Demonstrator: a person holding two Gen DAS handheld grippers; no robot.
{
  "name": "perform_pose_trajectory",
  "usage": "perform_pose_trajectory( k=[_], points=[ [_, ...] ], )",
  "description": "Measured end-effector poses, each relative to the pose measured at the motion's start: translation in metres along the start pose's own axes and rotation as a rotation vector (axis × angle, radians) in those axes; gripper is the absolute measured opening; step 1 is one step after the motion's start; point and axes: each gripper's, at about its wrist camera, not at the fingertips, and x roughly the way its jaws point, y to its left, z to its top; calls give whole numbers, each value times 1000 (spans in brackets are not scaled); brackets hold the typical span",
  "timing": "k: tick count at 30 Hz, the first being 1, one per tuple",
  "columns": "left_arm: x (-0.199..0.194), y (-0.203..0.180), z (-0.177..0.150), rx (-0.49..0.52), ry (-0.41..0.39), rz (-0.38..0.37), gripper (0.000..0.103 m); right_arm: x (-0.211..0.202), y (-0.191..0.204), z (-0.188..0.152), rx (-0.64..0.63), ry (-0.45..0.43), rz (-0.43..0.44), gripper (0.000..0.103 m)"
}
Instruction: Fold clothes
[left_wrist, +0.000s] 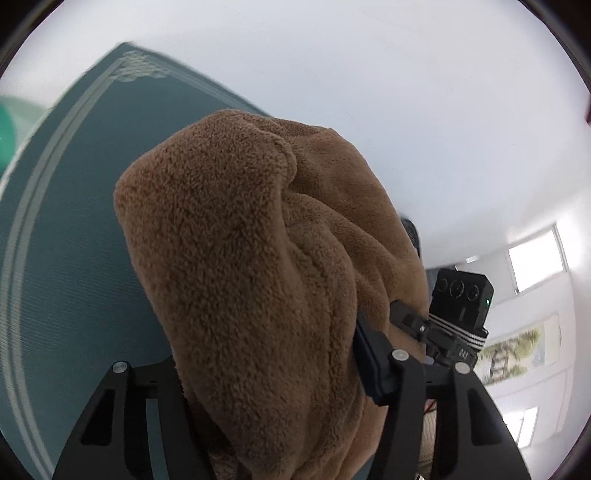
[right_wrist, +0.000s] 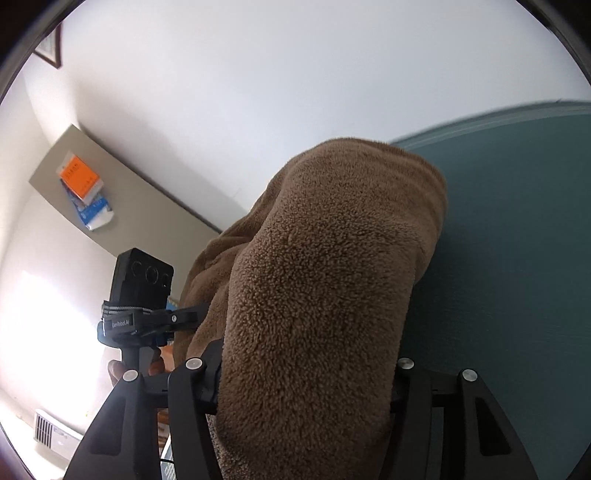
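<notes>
Left gripper (left_wrist: 284, 387) is clamped on a thick bunch of brown fleece garment (left_wrist: 251, 258); fabric fills the gap between both black fingers (left_wrist: 373, 354) and bulges up and forward past the tips. Jaws sit at a medium width, packed with cloth.

Right gripper (right_wrist: 303, 384) same story: brown fleece garment (right_wrist: 325, 266) wedged between its fingers (right_wrist: 207, 373), pads pressed into the pile, cloth mounding over and beyond the tips. Medium width here too.

Garment is held up between the two grippers, which sit close side by side. Each wrist view shows the other unit just beside the fabric: right gripper's camera block (left_wrist: 461, 295) with its striped strap at right in the left view, left gripper's camera block (right_wrist: 142, 280) at left in the right view. A bit of the person's hand (right_wrist: 155, 365) shows below the left unit, gripping its handle.

Behind the cloth: teal mat (left_wrist: 74, 221) with pale border stripes at far left in the left view, at right in the right view (right_wrist: 517, 240). White wall above. Beige panel (right_wrist: 122, 199) at left in the right view carries an orange box (right_wrist: 79, 177) and a blue packet (right_wrist: 96, 214). A floor vent (right_wrist: 46, 430) sits low left.

Whether any of the garment touches the mat can't be told; the lower part is hidden by the fingers.
</notes>
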Motion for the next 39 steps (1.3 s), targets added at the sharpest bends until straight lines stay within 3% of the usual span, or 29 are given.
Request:
perform_pose_trajectory(
  k=[11,14,20,25,26,28,30,34,37,39],
  points=[
    [128,-156,-36,132,137,-146,64,-208,-34,-58,10,-152,-165,59],
    [172,-181,-42,120,183,-161,64,-248,-58,-78,49,-163,-218,59],
    [245,-208,-55,114,246,-136,64,-288,-97,-108,104,-171,-281,59],
    [270,-216,-55,158,232,-40,65,-310,-125,-122,148,-162,-292,59],
    [274,-215,-55,168,223,-6,69,-309,-125,-126,137,-156,-304,59],
    [277,-212,-56,202,187,89,91,-311,-131,-131,110,-150,-334,62],
    [278,-214,-58,259,144,162,99,-312,-139,-137,82,-145,-365,66],
    [270,-233,-59,332,70,255,100,-312,-133,-139,26,-143,-467,74],
    [243,-266,-70,460,-75,406,100,-321,-101,-147,-58,-179,-597,75],
    [224,-280,-78,525,-155,455,100,-325,-75,-156,-130,-220,-685,75]
  ],
)
